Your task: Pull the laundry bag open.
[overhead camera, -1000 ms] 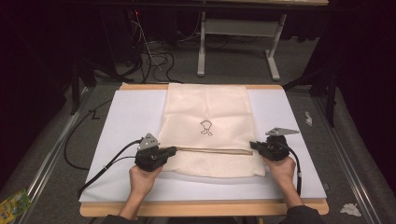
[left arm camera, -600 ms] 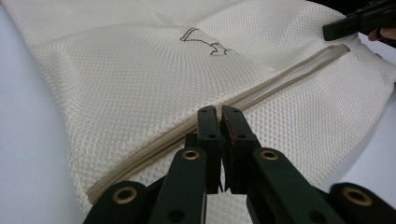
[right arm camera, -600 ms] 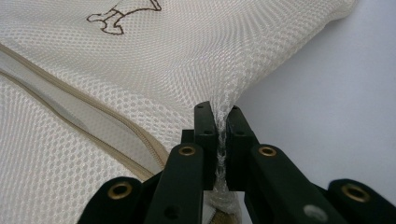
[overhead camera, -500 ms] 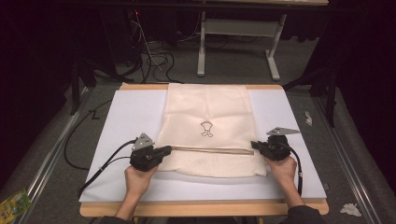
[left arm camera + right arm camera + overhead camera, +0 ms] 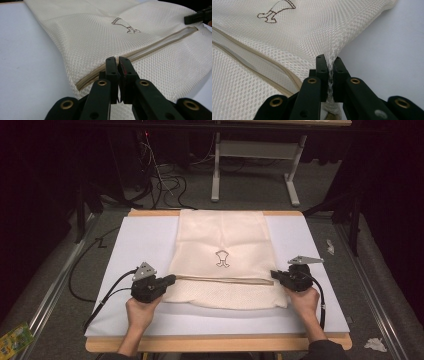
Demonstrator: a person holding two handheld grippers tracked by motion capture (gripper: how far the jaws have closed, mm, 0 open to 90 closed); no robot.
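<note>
A cream mesh bag [image 5: 222,235] [image 5: 87,30] [image 5: 312,27] with a small brown logo [image 5: 221,258] lies flat on the white mat [image 5: 140,240]. A beige zip [image 5: 220,278] [image 5: 160,41] [image 5: 249,53] runs across its near part and gapes open toward the right end. My left gripper [image 5: 173,278] [image 5: 117,61] is shut right on the zip line near the bag's left edge; the pull is hidden between the jaws. At the bag's right edge my right gripper [image 5: 272,273] [image 5: 329,61] is shut on a pinch of mesh, just beyond the zip's end.
The mat covers a wooden table [image 5: 215,343]. Black cables [image 5: 107,292] trail from the grippers toward the front edge. Behind the table stand a metal frame [image 5: 252,150] and floor cables [image 5: 165,185]. A rail [image 5: 55,285] runs along the left; paper scraps [image 5: 375,344] lie at right.
My left gripper has slid a little to the left along the zip line. The right gripper has kept its hold in place.
</note>
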